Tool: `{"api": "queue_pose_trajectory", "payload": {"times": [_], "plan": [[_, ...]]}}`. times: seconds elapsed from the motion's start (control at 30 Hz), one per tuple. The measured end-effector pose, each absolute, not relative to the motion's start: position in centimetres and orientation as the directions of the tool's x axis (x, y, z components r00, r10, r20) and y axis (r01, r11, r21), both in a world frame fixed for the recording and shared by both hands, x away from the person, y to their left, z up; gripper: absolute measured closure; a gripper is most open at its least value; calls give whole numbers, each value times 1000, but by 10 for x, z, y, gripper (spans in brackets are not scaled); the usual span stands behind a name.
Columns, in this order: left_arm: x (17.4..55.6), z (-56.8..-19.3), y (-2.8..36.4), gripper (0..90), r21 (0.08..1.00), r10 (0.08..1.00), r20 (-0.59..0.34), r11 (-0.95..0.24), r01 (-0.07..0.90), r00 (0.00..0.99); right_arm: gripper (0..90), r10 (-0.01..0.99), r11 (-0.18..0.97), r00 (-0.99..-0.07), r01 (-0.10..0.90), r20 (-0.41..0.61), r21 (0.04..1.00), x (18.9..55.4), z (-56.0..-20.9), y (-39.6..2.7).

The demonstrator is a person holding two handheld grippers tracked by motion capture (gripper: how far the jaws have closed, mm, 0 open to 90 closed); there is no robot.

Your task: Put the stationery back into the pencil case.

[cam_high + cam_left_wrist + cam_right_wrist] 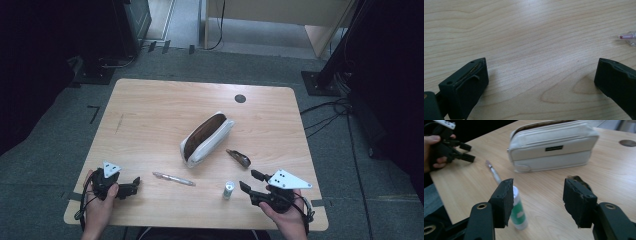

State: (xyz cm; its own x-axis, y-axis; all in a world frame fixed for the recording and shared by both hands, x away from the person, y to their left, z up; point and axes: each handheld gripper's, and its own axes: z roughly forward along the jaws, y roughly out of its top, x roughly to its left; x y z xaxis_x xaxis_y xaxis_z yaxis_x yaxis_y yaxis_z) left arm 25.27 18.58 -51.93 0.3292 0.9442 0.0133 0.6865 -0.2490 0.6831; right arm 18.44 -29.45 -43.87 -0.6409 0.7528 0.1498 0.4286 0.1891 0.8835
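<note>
Both tongs, left (134,185) and right (248,181), rest released on the bench (150,110); a white pencil case (206,139), pen (173,178) and glue stick (228,189) lie between.

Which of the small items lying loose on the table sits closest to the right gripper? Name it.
The green-and-white tube, beside the right gripper's jaw. The pen lies farther toward the left gripper, and the dark object sits nearer the pouch.

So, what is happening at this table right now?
A person holds the left gripper and the right gripper low over the near edge of the table, both open and holding nothing. An open white pouch, a pen, a small tube and a dark clip lie untouched.
</note>
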Motion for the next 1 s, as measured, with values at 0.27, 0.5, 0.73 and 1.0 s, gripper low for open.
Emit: {"api": "queue_pose_trajectory", "payload": {"times": [0.27,0.5,0.73,1.0], "plan": [[253,-519,186,0,683,944,13,-249,687,330,513,687,209,-704,429,180,879,183,-446,-271],[253,-519,186,0,683,943,14,-251,686,332,524,690,228,-704,431,168,873,184,-458,-260],[253,-519,186,0,683,942,14,-255,684,336,559,705,232,-693,430,154,872,185,-466,-258],[253,-519,185,0,684,942,13,-254,684,337,592,717,236,-683,423,137,875,185,-474,-257]]}}
